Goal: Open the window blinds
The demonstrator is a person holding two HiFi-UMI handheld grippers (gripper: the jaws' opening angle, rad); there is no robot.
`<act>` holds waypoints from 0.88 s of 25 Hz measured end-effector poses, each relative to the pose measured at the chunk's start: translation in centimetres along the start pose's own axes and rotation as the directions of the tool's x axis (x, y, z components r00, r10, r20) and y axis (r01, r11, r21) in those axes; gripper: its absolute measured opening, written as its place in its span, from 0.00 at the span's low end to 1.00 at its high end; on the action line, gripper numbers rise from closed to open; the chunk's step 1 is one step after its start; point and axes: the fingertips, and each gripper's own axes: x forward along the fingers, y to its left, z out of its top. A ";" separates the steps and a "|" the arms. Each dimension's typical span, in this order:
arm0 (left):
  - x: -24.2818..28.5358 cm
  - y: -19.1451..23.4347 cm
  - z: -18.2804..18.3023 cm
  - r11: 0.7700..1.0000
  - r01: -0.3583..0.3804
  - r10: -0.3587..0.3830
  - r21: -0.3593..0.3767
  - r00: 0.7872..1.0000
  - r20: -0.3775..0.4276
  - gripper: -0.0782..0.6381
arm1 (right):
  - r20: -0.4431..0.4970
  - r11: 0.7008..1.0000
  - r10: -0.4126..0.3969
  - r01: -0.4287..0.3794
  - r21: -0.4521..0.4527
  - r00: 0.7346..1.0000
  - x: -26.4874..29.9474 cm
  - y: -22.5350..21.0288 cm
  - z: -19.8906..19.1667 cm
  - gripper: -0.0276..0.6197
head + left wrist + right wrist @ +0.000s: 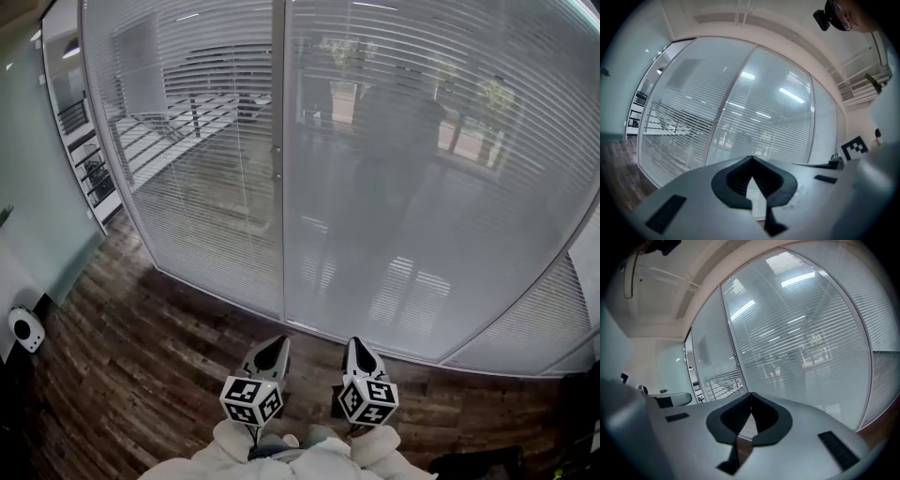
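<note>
two clenched empty claws, left claw (277,341), right claw (355,343), level, facing blinds (394,206)

The left tongs (277,341) and right tongs (355,343) are smooth matt grey plastic, ribbed and black on their inner faces. Ahead of them, the glass panels (403,216) are glossy and carry reflections. The window blinds (202,220) behind look like pale matt slats. Beneath them, the floor (131,366) is dark wood planking, grainy, with a dull sheen.
</note>
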 end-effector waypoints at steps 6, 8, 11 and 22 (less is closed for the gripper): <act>5.4 1.4 0.2 1.000 0.027 -0.027 0.004 0.999 -0.031 0.11 | 0.003 1.000 -0.028 0.028 -0.002 1.000 4.8 -1.9 1.5 0.06; 7.4 2.1 1.1 0.999 0.026 -0.025 0.018 0.999 -0.033 0.11 | 0.009 1.000 -0.027 0.027 -0.005 1.000 7.0 -2.2 2.7 0.06; 10.4 3.8 2.1 0.999 0.015 -0.014 0.038 0.999 -0.029 0.11 | 0.030 1.000 -0.011 0.011 -0.004 0.999 10.8 -2.6 4.0 0.06; 26.8 6.7 8.7 0.998 0.001 -0.002 0.062 1.000 0.003 0.11 | 0.051 0.999 0.050 -0.048 -0.025 0.997 25.6 -7.1 12.5 0.06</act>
